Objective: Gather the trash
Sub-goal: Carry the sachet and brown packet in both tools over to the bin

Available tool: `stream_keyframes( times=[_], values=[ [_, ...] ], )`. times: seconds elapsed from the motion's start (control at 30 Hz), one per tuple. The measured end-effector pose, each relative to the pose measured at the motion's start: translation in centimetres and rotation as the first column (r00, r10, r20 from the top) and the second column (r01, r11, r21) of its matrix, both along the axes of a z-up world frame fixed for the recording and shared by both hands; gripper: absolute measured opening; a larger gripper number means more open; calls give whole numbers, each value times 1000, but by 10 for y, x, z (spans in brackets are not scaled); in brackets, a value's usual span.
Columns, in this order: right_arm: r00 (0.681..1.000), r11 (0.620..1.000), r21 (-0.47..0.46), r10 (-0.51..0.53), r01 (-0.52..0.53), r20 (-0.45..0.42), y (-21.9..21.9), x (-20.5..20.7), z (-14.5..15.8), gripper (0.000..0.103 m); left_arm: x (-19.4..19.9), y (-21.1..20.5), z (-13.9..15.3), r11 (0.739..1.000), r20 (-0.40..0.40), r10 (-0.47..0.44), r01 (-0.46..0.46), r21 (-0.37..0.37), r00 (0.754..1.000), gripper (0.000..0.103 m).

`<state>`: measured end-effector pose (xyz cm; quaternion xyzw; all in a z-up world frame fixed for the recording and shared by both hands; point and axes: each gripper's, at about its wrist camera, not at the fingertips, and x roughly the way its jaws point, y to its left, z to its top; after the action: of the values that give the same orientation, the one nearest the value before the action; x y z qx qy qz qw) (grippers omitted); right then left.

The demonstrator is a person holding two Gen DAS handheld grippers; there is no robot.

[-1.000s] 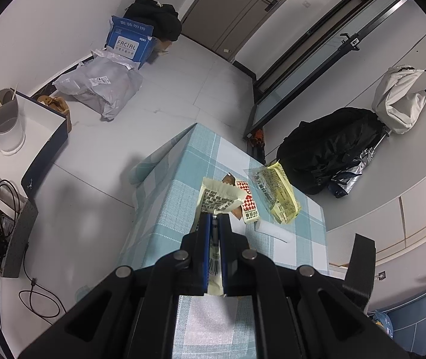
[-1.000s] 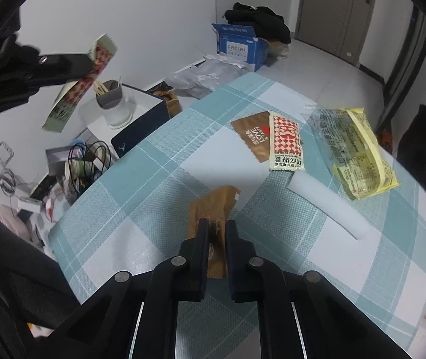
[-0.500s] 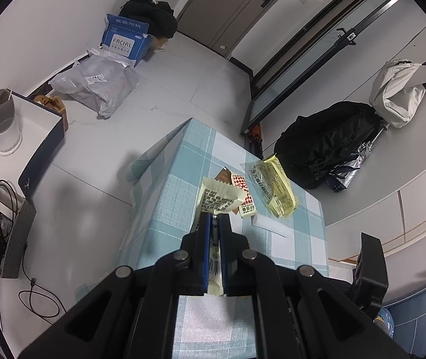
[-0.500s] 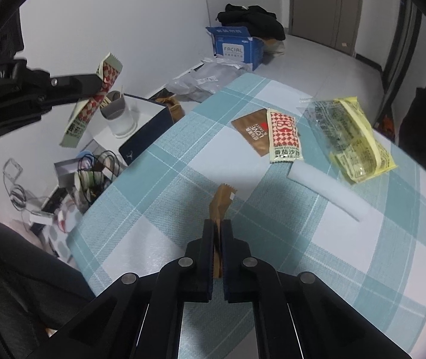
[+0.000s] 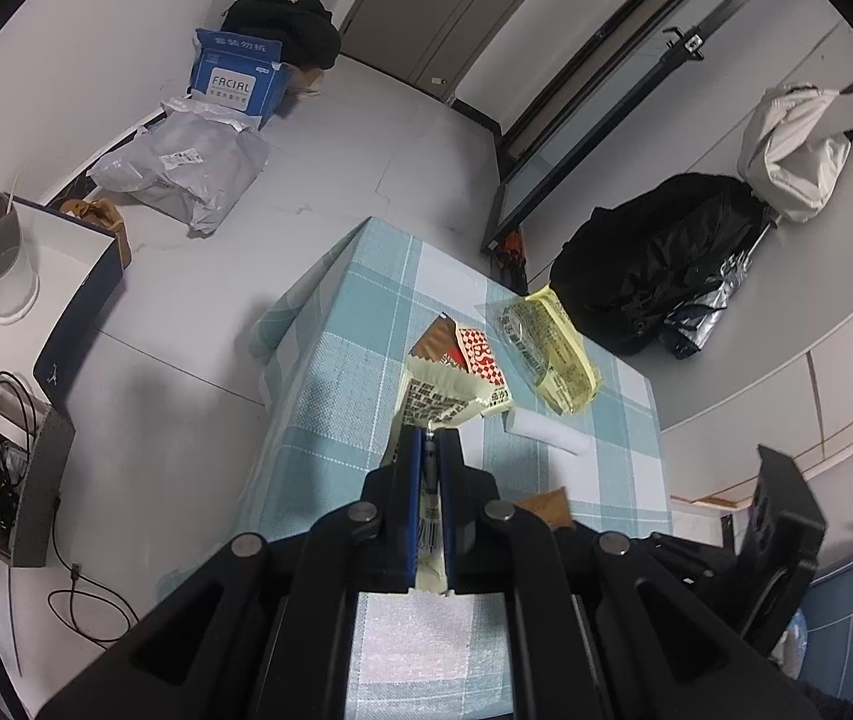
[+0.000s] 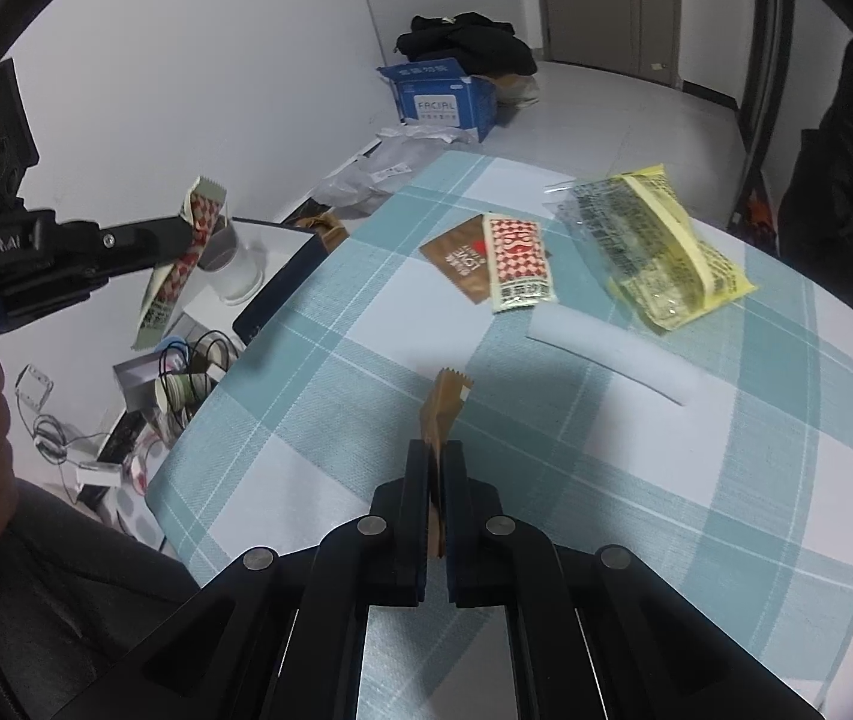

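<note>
Both grippers loaded. Left gripper (image 5: 431,438) has its jaws clamped on a red-checked sachet (image 6: 177,264), held off the desk's left edge. Right gripper (image 6: 437,450) has jaws clamped on a brown wrapper (image 6: 441,414), lifted above the desk (image 6: 318,360) near its front-left corner. On the desk toward the far right corner: another checked sachet (image 6: 516,264) overlapping a brown packet (image 6: 456,255), a yellow bag (image 6: 660,252), and a white strip (image 6: 612,354). I see no bin. I'd keep both grips firm and carry level; thin foil slips easily.
</note>
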<state>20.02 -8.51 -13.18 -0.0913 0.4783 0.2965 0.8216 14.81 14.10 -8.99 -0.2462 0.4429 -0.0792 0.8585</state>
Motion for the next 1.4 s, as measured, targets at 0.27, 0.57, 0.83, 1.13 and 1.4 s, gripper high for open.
stream_keyframes(
  times=[0.27, 0.57, 0.83, 1.13, 1.4],
  values=[
    [999, 999, 26, -35, 35, 5, -21, -4, 9, 3, -1, -20, -2, 998, -16, -43, 44, 35, 999, 2],
    [994, 994, 77, -86, 81, 62, -57, -7, 43, 3, 1, -53, 8, 991, -4, -129, 129, 46, 992, 2],
    [981, 987, 85, -144, 134, 130, -110, -2, 88, 3, 3, -98, 35, 982, 35, -186, 186, 23, 982, 2],
    [947, 970, 134, -229, 203, 227, -183, -12, 154, 3, -3, -177, 89, 950, 159, -312, 304, 74, 937, 2],
    [905, 951, 108, -310, 291, 291, -264, -20, 191, 3, -3, -263, 116, 901, 215, -434, 423, 94, 875, 2]
  ],
)
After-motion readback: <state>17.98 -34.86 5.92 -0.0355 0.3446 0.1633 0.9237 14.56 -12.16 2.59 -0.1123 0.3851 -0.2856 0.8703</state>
